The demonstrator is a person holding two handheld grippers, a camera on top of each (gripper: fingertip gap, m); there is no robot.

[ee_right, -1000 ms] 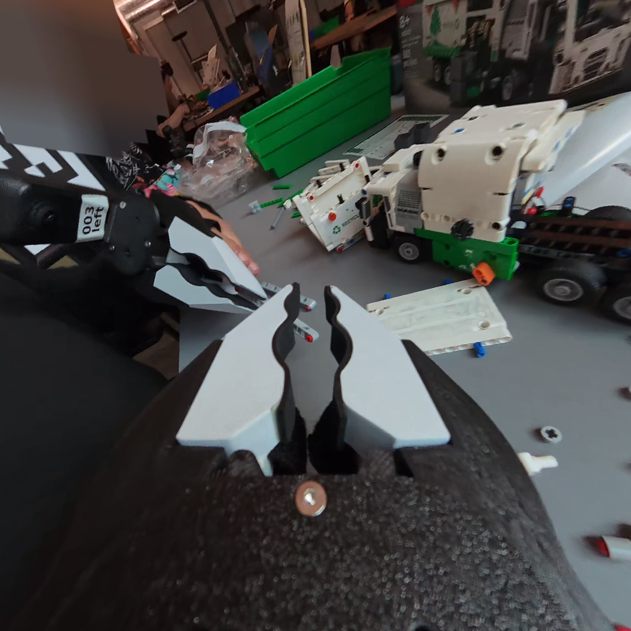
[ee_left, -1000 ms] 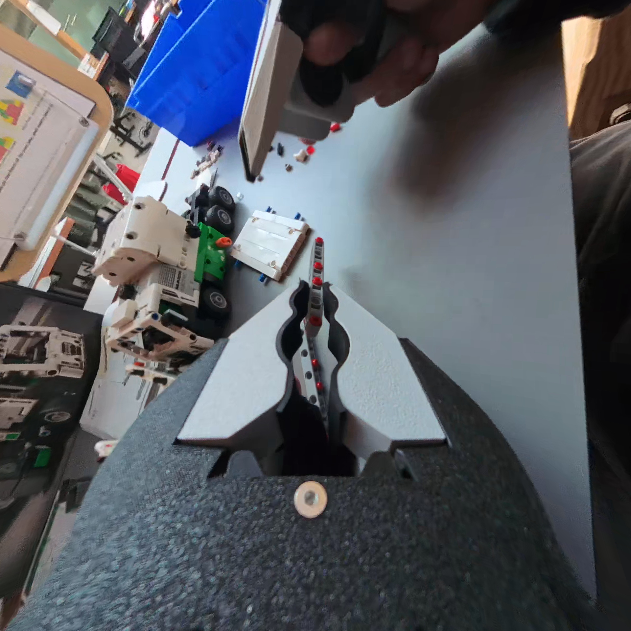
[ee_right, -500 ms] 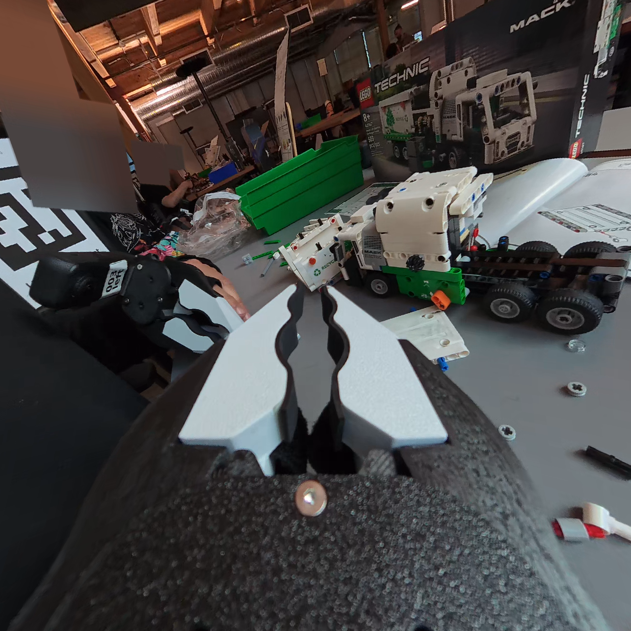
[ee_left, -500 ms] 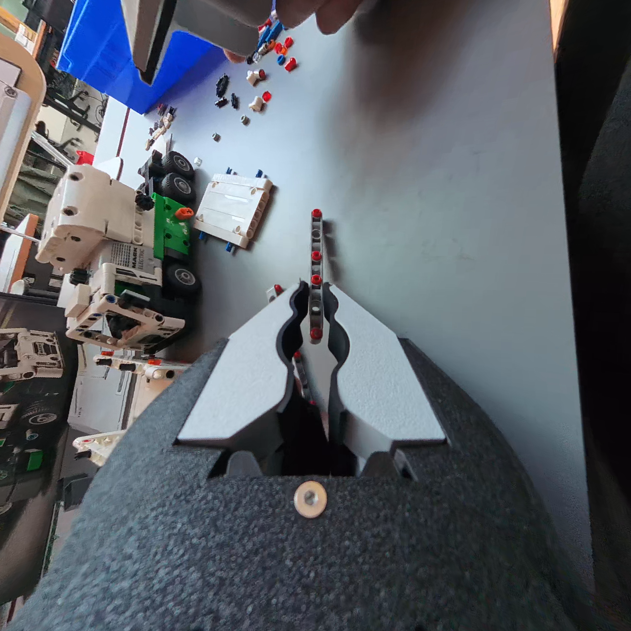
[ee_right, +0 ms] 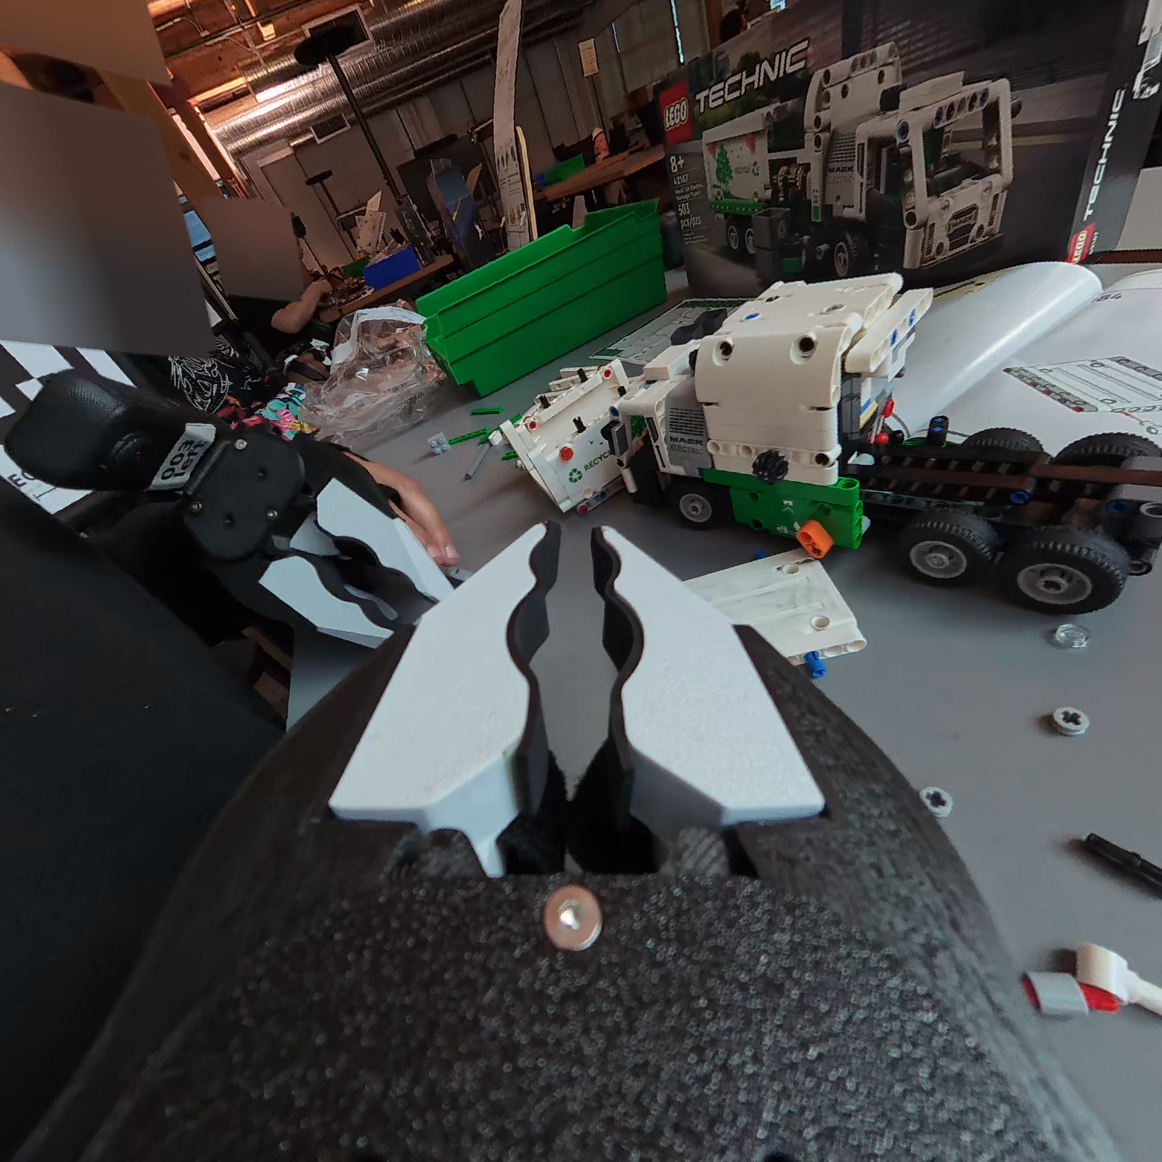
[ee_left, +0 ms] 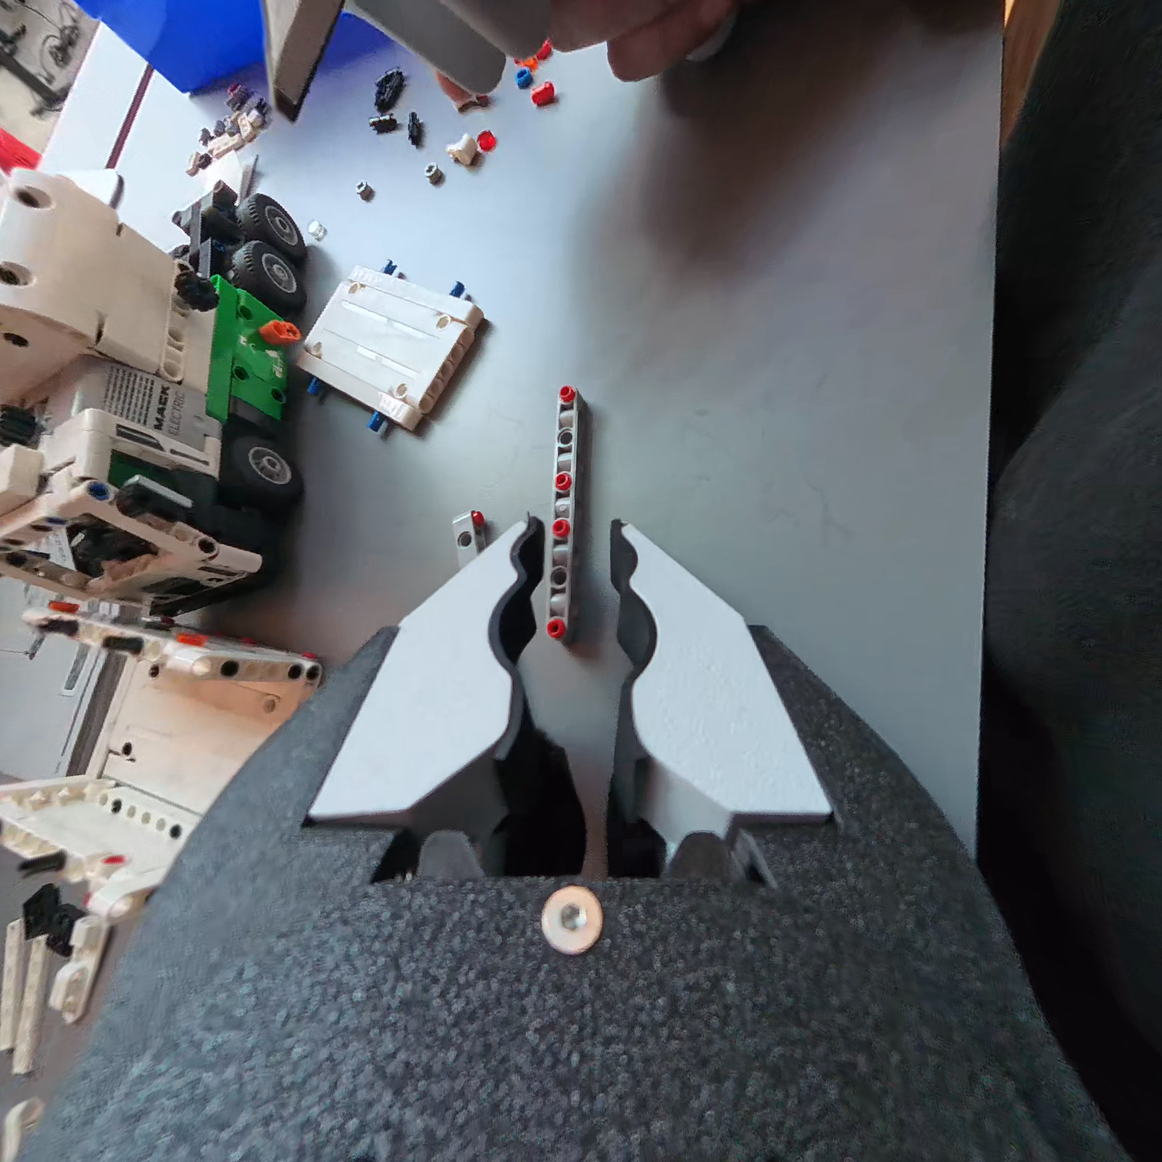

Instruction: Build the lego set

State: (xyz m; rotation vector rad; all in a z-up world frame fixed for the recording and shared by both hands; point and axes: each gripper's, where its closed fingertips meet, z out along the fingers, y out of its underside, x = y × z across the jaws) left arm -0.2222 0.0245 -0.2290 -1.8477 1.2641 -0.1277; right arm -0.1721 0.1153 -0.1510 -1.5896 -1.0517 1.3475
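Observation:
My left gripper [ee_left: 572, 525] is open and low over the grey table [ee_left: 786, 377]. A long grey beam with red pins [ee_left: 564, 503] lies flat on the table between its fingertips, touching neither. A short grey piece with a red pin [ee_left: 468, 537] lies just left of the left finger. My right gripper [ee_right: 575, 531] has its jaws almost together and holds nothing. The left gripper [ee_right: 377, 575] shows at its left. The white and green truck [ee_right: 773, 434] stands behind a flat white panel [ee_right: 780, 603]. Both also show in the left wrist view: the truck [ee_left: 144, 377] and the panel [ee_left: 390, 343].
Small loose parts [ee_left: 465, 148] lie far across the table near a blue bin [ee_left: 207, 38] and the right gripper's hand [ee_left: 654, 44]. A green bin [ee_right: 547, 302], the set's box [ee_right: 880, 138] and an open booklet [ee_right: 1037, 352] stand behind the truck. Round studs [ee_right: 1069, 720] and a black axle [ee_right: 1125, 861] lie at right. The left gripper's tips are roughly 12 centimeters from the right gripper's.
My left gripper has opened and let go of the long grey beam, which now lies on the table. My right gripper has drawn away toward the loose parts and narrowed.

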